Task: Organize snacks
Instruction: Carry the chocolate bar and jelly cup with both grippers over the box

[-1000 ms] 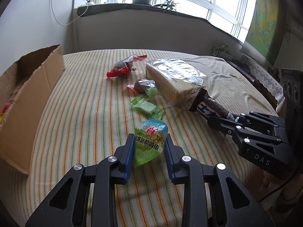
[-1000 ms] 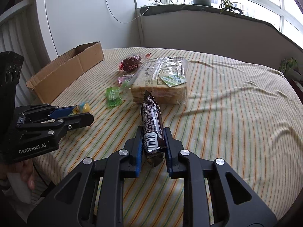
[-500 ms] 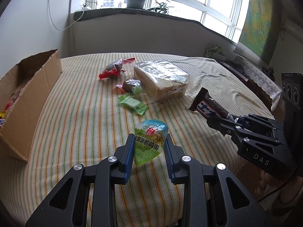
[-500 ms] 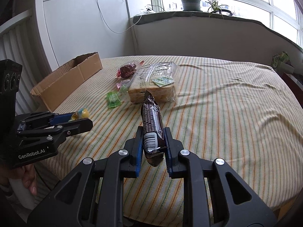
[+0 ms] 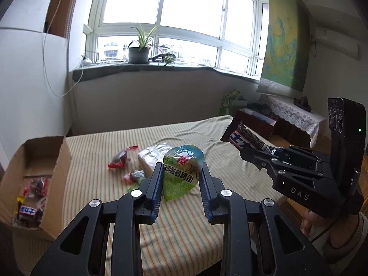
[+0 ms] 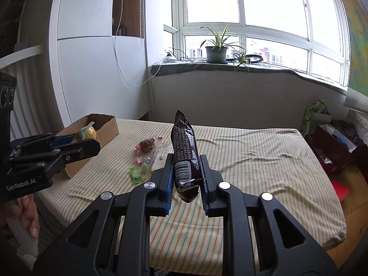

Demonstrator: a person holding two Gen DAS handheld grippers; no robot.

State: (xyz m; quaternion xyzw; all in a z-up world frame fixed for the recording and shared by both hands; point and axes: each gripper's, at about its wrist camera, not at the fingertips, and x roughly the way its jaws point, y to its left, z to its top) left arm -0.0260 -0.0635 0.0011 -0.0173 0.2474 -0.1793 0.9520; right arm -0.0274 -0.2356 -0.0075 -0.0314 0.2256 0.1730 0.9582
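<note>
Nearest, the left gripper [image 5: 181, 179] has its blue-padded fingers closed on a green, heart-shaped snack packet [image 5: 182, 172] printed with bold black Chinese characters, held up above the striped tablecloth [image 5: 96, 161]. Alongside it, the right gripper [image 6: 186, 179] clamps a dark brown wrapped chocolate bar [image 6: 185, 154] near its barcode end, the bar pointing up and away, its wrapper covered in fine print too small to read. The black tool bodies carry white lettering: "DAS" on the right one, "GenRobot.AI" on the left one. Further out on the cloth lie a clear bag of sliced bread [image 5: 151, 156], a red-ended sweet wrapper [image 5: 120, 159] and small green and pink sweets [image 6: 138, 171]. At the table's left edge stands an open cardboard box [image 5: 57, 156] with wrapped snacks already inside. Beyond, a potted spider plant [image 6: 216, 50] sits on the windowsill.
</note>
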